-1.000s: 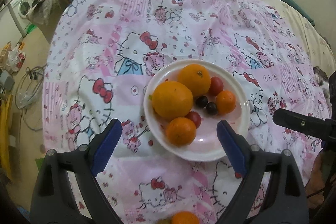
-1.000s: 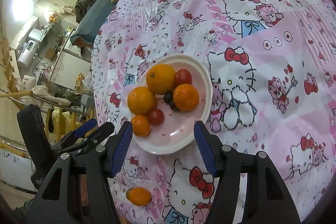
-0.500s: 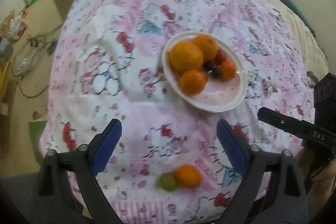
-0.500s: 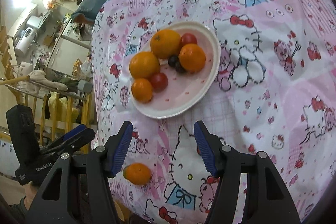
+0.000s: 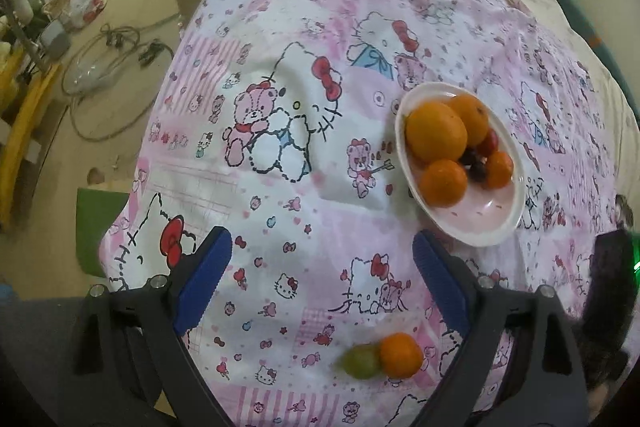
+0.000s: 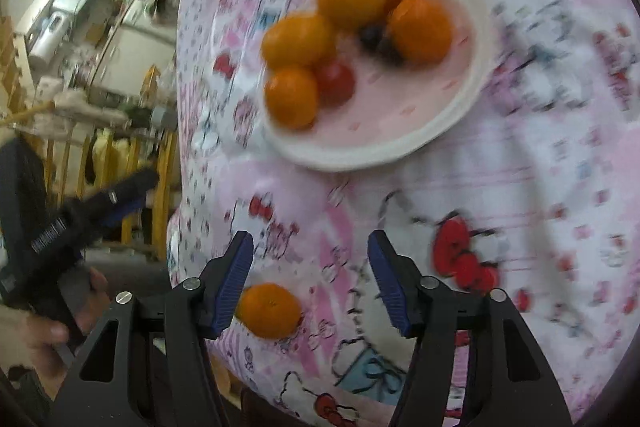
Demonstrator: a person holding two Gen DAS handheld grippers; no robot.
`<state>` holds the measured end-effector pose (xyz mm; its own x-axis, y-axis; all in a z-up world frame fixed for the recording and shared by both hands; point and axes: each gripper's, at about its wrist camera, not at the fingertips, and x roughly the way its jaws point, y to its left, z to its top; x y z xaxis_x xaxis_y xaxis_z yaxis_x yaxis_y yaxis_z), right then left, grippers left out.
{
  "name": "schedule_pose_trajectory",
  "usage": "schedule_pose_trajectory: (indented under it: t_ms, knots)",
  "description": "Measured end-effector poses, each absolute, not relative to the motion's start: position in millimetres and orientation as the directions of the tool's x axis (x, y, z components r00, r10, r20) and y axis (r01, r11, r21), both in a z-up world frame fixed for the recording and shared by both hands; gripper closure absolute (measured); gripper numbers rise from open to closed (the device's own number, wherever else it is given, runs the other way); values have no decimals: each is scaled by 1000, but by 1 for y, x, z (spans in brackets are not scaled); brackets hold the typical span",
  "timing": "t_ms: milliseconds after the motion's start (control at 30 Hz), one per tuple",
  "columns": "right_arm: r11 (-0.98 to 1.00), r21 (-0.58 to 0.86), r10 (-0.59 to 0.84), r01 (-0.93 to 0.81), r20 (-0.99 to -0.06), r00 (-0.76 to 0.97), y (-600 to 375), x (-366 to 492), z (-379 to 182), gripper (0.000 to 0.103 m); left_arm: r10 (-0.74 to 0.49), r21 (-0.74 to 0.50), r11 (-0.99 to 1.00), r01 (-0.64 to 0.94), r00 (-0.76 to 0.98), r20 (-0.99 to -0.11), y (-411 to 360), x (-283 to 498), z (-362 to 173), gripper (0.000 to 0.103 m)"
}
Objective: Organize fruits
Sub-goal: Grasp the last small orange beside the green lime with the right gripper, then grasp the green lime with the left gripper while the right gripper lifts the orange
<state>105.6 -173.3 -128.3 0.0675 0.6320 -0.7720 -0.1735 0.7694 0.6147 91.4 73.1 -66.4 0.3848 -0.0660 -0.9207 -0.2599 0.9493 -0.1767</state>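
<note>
Your left tool (image 5: 322, 277) hangs with its ribbed blue pads spread wide, gripping nothing, over the soft pink-and-white cartoon-print bed cover (image 5: 280, 155). The glossy white oval plate with a pale pink centre (image 5: 516, 199) sits ahead and to its right, heaped with smooth round oranges (image 5: 436, 135), small red tomatoes and dark berries. Below, nearer you and between the pads, a loose small orange mandarin (image 5: 401, 355) touches a dull green round fruit (image 5: 360, 361) on the cover. Your right tool (image 6: 310, 277) is likewise spread and empty; its view is motion-blurred, with the mandarin (image 6: 269, 310) just beside its left pad and the plate (image 6: 476, 83) well ahead.
</note>
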Motion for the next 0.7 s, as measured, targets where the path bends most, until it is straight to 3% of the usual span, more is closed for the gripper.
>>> schedule_pose_trajectory:
  t_ms: [267,367,467,700]
  knots:
    - [715,561,572,-417,-813,-111,-115,70,-137,41,-84,-189,947,-258,370,-925,74,94,-70,13]
    - [715,555,559,-426,-819,-130,-110,65,-142,42,-94,-199,946,-256,369,-925,73,95,-69,13]
    - [723,541,549,-429,-828,-119,-111,66,-144,56,-89,-190,950,-247,370,-925,70,96,-69,13]
    - [716,579,600,-391,-796,-81,-135,75,-132,59,-77,-168,959,-229,357,-931,70,91,-74,13]
